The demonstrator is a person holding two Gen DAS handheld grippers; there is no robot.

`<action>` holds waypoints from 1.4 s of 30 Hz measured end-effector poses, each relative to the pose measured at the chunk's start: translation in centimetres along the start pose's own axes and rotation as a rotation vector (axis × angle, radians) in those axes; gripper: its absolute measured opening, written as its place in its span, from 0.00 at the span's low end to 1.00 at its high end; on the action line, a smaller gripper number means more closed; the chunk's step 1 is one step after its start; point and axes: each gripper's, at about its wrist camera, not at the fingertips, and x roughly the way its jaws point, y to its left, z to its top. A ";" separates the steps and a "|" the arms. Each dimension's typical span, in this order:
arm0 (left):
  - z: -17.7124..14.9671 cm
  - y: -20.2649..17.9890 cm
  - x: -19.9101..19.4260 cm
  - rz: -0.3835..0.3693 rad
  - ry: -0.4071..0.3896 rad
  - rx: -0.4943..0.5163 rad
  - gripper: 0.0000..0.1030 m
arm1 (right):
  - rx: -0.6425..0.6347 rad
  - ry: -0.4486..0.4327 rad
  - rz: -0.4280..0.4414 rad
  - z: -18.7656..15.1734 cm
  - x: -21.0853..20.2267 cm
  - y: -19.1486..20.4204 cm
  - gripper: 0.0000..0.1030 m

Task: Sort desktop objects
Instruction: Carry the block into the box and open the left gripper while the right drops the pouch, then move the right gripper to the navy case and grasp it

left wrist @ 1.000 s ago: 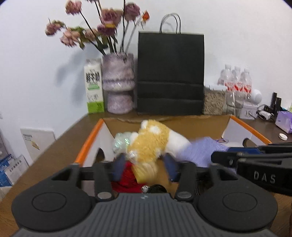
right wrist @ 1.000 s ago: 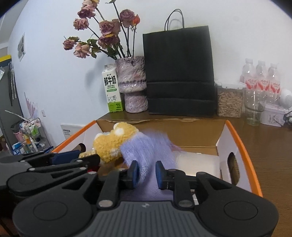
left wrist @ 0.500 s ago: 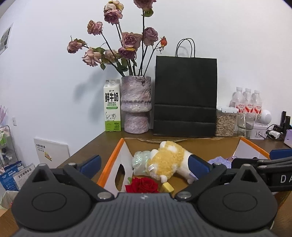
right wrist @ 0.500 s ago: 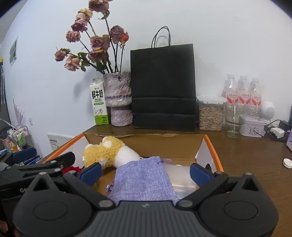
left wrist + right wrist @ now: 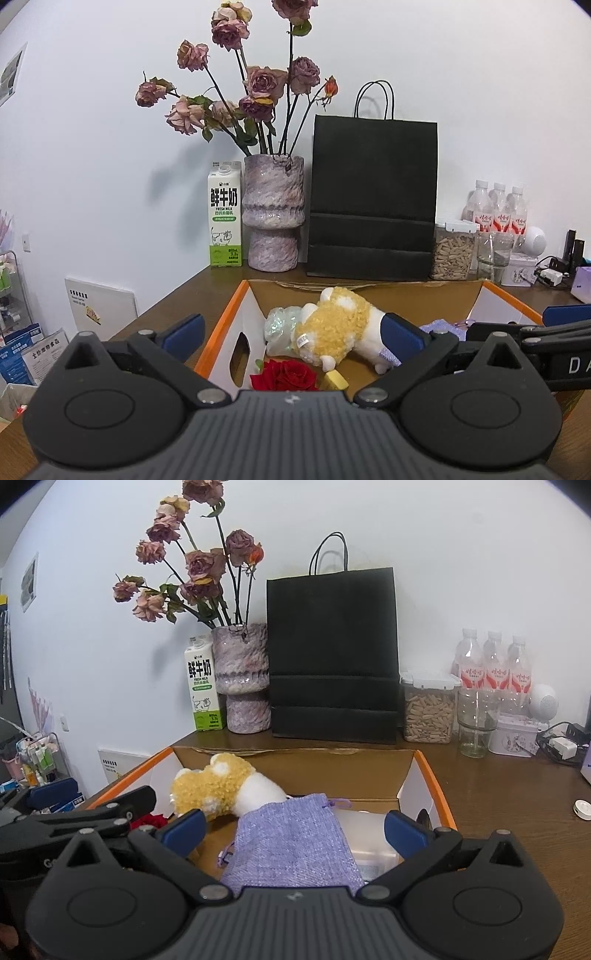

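Although both sets of tongs stand wide open and hold nothing, each hovers over the near edge of the cardboard box [image 5: 236, 295] on the worktop [image 5: 517, 797]. Left tongs [image 5: 291, 332] face the plush toy [image 5: 340, 325], which lies directly ahead inside the box, its long axis running left to right across the line of the fingers; a red rose [image 5: 284, 373] sits nearer, just below them. Right tongs [image 5: 295, 829] straddle the purple pouch [image 5: 295, 845] (long axis running near to far), resting on a clear container. Judgement: the pouch is nearer the right tongs, the toy nearer the left.
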 end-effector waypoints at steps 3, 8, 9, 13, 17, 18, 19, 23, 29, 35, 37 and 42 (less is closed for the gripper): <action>0.0 0.2 0.0 -0.003 -0.013 -0.010 1.00 | -0.007 0.000 0.007 0.0 -0.1 0.1 1.00; -0.3 0.3 0.6 0.005 -0.019 -0.044 1.00 | -0.029 -0.007 0.009 0.2 -0.4 0.3 1.00; -0.3 0.3 0.7 0.005 -0.013 -0.046 1.00 | -0.027 -0.008 0.007 0.2 -0.5 0.2 1.00; 0.1 -0.1 0.6 0.004 0.001 -0.025 1.00 | -0.012 -0.018 0.008 0.4 -0.8 -0.2 1.00; 0.3 -0.4 -0.1 -0.005 0.024 0.017 1.00 | -0.025 -0.025 0.025 0.6 -1.3 0.1 1.00; 0.3 -0.4 -0.4 -0.004 0.030 0.024 1.00 | -0.029 -0.025 0.031 0.6 -1.4 0.2 1.00; 0.3 -0.3 -0.7 -0.001 0.034 0.028 1.00 | -0.030 -0.025 0.034 0.6 -1.7 0.2 1.00; 0.5 0.7 -2.4 0.009 0.027 0.019 1.00 | -0.031 -0.028 0.054 0.6 -3.3 0.3 1.00; 0.5 2.7 -4.8 0.024 0.057 -0.004 1.00 | -0.062 0.004 0.044 -0.8 -6.3 0.8 1.00; -0.7 4.0 -7.1 0.023 0.093 0.016 1.00 | -0.067 0.099 0.043 -3.2 -8.1 1.8 1.00; -1.3 4.4 -7.8 0.015 0.110 0.011 1.00 | -0.065 0.137 0.049 -4.1 -8.2 2.3 1.00; -3.1 5.1 -8.8 0.032 0.162 0.040 1.00 | -0.043 0.247 0.063 -5.9 -7.6 3.6 1.00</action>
